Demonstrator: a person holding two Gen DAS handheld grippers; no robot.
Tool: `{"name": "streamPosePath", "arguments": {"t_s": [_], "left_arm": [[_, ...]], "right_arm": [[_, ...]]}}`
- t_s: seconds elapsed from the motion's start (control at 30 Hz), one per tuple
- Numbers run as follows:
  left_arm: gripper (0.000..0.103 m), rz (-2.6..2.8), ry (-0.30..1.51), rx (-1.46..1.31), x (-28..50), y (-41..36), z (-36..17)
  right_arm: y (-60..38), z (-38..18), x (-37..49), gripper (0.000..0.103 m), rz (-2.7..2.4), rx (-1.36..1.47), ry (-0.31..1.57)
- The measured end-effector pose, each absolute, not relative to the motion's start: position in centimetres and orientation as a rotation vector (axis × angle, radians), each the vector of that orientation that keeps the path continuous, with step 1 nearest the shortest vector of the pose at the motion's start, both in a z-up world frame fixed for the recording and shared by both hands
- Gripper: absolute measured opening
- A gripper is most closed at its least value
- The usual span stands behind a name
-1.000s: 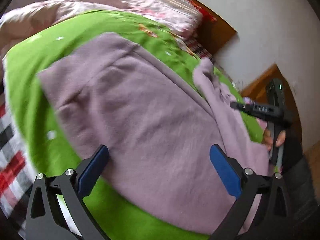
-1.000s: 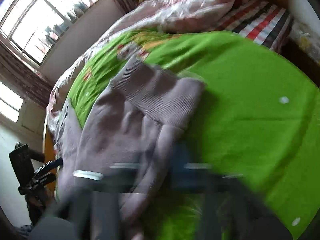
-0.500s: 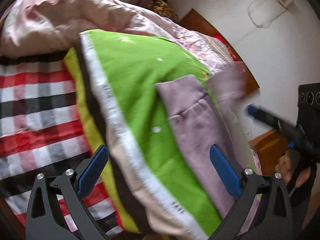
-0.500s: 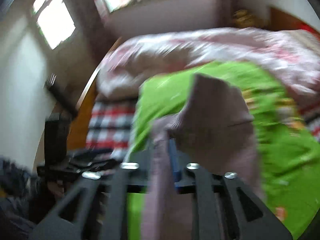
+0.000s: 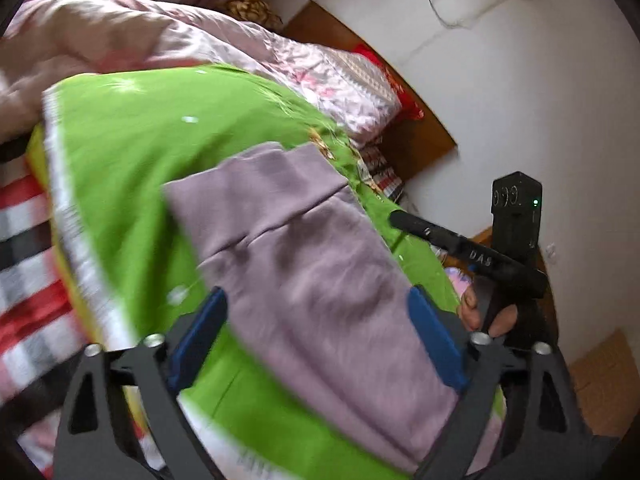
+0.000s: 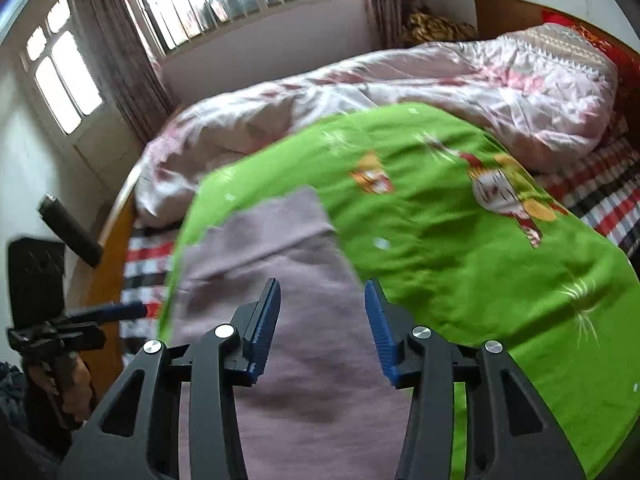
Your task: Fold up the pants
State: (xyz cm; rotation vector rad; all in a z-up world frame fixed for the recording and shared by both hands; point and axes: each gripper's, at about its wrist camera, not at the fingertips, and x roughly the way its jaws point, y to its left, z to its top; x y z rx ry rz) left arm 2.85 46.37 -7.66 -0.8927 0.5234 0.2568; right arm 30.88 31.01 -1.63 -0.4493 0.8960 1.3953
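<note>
Pants (image 6: 304, 320) now released, flat on green blanket (image 6: 460, 264); right tongs (image 6: 322, 328) and left tongs (image 5: 316, 344) both spread, empty, closing.

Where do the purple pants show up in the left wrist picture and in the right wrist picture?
Left wrist view: the purple pants run from the centre down to the lower right, lying on the green blanket.
Right wrist view: the purple pants fill the lower centre, at the green blanket's left edge.
Shared landmark: the pink floral quilt beyond the blanket.
</note>
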Motion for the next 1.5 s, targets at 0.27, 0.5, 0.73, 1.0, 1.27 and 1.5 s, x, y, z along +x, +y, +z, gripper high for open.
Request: {"name": "streamPosePath", "arguments": {"t_s": [0.27,0.5,0.73,1.0,1.27,1.5], "left_arm": [[0.073,0.286,0.589,-0.923,6.4,47.6,-10.1],[0.021,0.369,0.634,-0.893,6.5,47.9,-9.7],[0.007,0.427,0.603,-0.816,5.8,46.6,-7.4],[0.007,0.390,0.476,-0.869,0.8,45.9,-3.2],[0.009,0.380,0.597,-1.034,1.8,49.4,-10.6],[0.040,0.404,0.622,-0.988,1.9,49.5,-10.1]], "right_arm": [[34.5,-3.8,32.0,0.038,1.477,-0.500,0.932],[34.0,-3.4,31.3,0.007,1.525,-0.495,0.872],[32.9,-1.4,29.7,0.006,1.492,-0.500,0.766],[31.2,4.6,26.9,0.006,1.547,-0.408,0.688],[36.5,-4.0,27.1,0.006,1.407,-0.560,0.885],[34.2,-1.9,28.8,0.060,1.368,-0.472,0.892]]}}
